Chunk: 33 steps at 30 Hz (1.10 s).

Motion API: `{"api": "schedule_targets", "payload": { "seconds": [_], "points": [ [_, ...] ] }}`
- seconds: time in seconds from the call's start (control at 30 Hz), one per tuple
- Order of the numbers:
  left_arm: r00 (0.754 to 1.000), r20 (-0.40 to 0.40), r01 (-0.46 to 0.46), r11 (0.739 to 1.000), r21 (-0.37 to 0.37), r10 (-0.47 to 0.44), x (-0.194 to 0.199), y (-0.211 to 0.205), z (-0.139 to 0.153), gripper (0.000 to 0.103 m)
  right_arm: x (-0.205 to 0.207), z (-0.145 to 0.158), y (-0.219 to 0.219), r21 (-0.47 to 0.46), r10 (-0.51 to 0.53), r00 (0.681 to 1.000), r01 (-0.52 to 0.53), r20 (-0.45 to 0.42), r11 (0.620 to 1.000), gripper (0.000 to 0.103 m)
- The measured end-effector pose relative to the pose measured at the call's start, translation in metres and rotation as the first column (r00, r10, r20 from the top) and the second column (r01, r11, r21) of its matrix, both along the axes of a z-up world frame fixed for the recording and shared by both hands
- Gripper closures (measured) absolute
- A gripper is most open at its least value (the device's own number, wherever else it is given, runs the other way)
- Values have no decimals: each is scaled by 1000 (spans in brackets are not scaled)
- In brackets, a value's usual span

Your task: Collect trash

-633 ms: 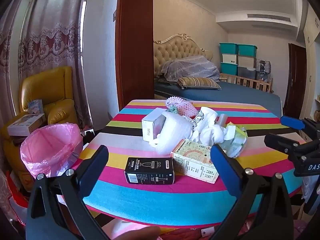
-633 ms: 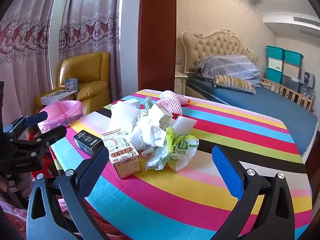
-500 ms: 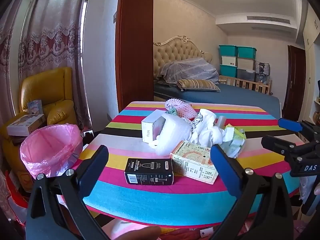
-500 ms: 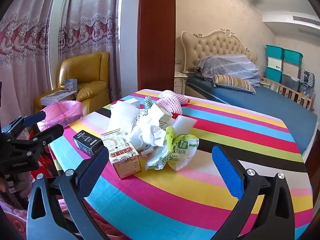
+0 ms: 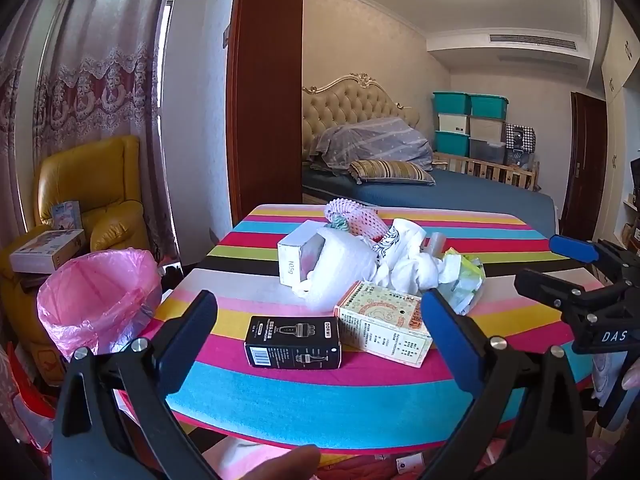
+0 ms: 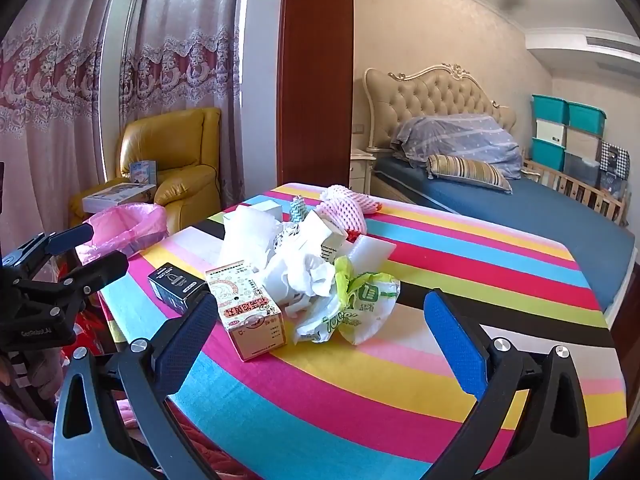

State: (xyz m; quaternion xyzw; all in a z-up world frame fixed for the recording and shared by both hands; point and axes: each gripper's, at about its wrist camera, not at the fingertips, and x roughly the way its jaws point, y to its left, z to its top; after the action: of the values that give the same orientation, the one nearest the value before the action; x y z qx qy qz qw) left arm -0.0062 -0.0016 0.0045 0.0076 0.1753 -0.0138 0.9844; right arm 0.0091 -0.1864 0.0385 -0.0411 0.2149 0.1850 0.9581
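A heap of trash lies on the striped table (image 5: 304, 396) (image 6: 360, 408): a black box (image 5: 293, 342) (image 6: 176, 287), a cream printed carton (image 5: 382, 326) (image 6: 250, 312), a white box (image 5: 298, 256), crumpled white paper (image 5: 408, 264) (image 6: 304, 272), a green-printed bag (image 6: 352, 308) (image 5: 464, 276) and pink foam netting (image 5: 356, 220) (image 6: 346, 208). My left gripper (image 5: 320, 336) hangs open before the table's near edge, in front of the black box. Over the table's right part my right gripper (image 6: 320, 340) is open and holds nothing.
A bin lined with a pink bag (image 5: 98, 296) (image 6: 128, 228) stands left of the table. Behind it is a yellow armchair (image 5: 86, 200) with boxes on it. A wooden door panel (image 5: 264, 92) and a bed (image 5: 432, 196) lie beyond the table.
Both grippers have drifted only slightly; the trash and the bin lie where they were.
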Motion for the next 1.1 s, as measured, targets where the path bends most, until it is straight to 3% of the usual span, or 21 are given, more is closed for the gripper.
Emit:
{"api": "schedule_targets", "payload": {
  "seconds": [1.1],
  "points": [
    [998,-56,2,999,-49,-5,9,9,-8,4,-2,6,-1,13,3,1000,-3,13,1000,6]
  ]
}}
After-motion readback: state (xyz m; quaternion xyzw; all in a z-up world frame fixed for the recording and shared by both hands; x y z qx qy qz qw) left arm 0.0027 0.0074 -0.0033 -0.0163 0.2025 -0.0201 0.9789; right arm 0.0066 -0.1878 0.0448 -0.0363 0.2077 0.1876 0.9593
